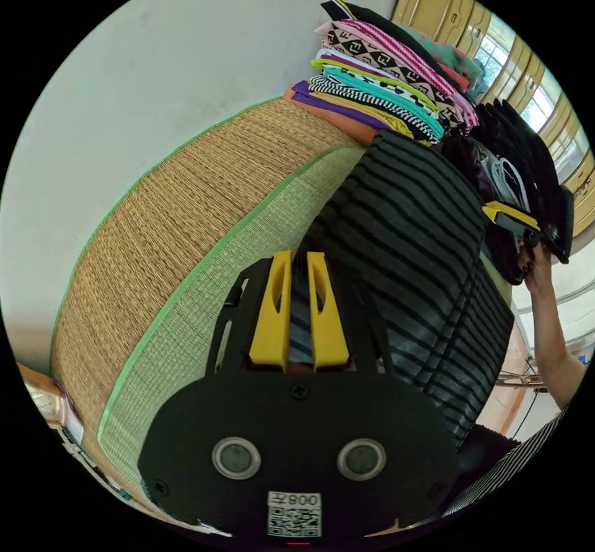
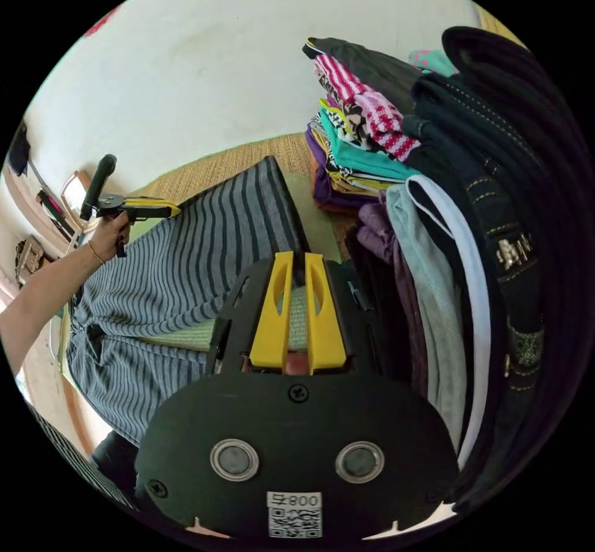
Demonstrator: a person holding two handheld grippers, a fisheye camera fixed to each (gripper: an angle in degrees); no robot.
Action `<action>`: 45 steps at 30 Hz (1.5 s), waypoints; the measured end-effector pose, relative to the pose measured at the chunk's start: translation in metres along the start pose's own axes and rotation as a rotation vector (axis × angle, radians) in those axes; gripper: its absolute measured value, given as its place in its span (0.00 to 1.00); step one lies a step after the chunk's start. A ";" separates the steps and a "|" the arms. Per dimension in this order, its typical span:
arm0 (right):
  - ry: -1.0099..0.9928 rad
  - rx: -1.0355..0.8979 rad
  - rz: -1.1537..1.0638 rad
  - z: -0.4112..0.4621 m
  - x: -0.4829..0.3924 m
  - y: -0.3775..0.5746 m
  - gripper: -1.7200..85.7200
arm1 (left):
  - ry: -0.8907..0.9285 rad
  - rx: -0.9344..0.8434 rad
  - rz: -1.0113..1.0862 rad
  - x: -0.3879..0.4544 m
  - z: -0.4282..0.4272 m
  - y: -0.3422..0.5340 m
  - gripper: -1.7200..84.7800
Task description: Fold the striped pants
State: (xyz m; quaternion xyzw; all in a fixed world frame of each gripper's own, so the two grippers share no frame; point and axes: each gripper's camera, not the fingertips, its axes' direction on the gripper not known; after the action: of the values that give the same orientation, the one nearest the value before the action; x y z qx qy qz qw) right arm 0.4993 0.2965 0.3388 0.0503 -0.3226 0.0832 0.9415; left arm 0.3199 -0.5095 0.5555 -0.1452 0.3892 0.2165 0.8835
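Observation:
The striped pants (image 1: 421, 254), dark grey with black stripes, are stretched over the woven mat (image 1: 186, 217). In the left gripper view my left gripper (image 1: 299, 259) is shut on one edge of the fabric. The right gripper (image 1: 496, 210), held by a hand (image 1: 538, 267), grips the far edge. In the right gripper view my right gripper (image 2: 299, 259) is shut on a corner of the pants (image 2: 186, 254). Across the cloth, the left gripper (image 2: 167, 210) sits in a hand (image 2: 111, 236) at the other edge. A strip of green mat (image 2: 180, 336) shows between the two pant layers.
A tall stack of folded colourful clothes (image 1: 384, 93) (image 2: 353, 143) stands on the mat by the white wall. A pile of dark garments (image 1: 527, 162) (image 2: 496, 205) lies close beside my right gripper. Wooden window frames (image 1: 520, 62) are behind it.

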 end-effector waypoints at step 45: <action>0.113 -0.256 0.206 0.008 0.016 0.213 0.02 | 0.200 -0.122 -0.156 0.027 -0.056 0.180 0.03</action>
State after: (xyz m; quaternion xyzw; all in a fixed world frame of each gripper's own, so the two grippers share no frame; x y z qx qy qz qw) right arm 0.4671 0.5061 0.3639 -0.1080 -0.2806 0.1404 0.9434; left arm 0.2120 -0.3705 0.4827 -0.2491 0.4490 0.1549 0.8440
